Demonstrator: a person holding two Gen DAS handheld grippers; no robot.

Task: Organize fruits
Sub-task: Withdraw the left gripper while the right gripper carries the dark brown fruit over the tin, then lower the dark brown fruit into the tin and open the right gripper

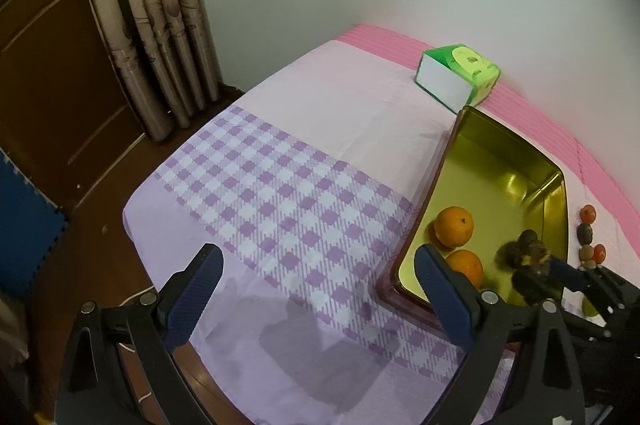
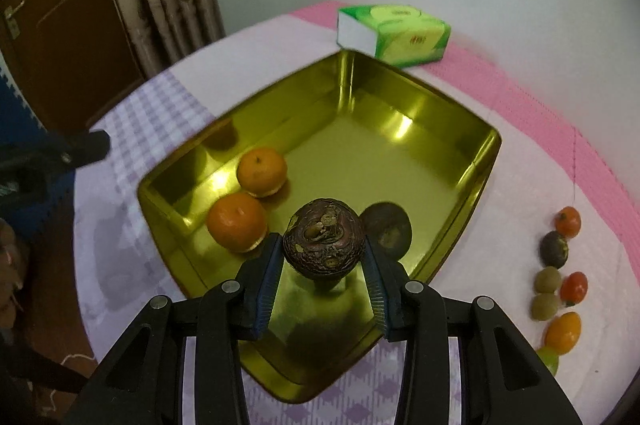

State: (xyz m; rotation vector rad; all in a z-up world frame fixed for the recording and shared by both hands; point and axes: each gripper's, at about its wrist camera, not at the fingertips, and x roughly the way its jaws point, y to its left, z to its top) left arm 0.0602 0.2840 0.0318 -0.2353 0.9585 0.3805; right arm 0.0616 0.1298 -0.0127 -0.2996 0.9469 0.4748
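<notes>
My right gripper [image 2: 322,243] is shut on a dark, wrinkled round fruit [image 2: 324,241] and holds it above the near part of the gold tin [image 2: 494,145]. On the tin's floor lie two oranges [image 2: 262,171] [image 2: 236,227] and a second dark fruit [image 2: 388,225]. In the left wrist view the tin [image 1: 500,145] is at the right, with the oranges [image 1: 454,227] inside and the right gripper [image 1: 552,269] over it. My left gripper [image 1: 318,257] hangs open over the checked cloth, left of the tin, with nothing between its fingers.
Several small fruits [image 2: 562,333], red, orange, green and dark, lie in a row on the cloth right of the tin. A green tissue box [image 2: 394,33] stands behind the tin by the wall. The table edge, a curtain [image 1: 152,25] and a wooden door are at the left.
</notes>
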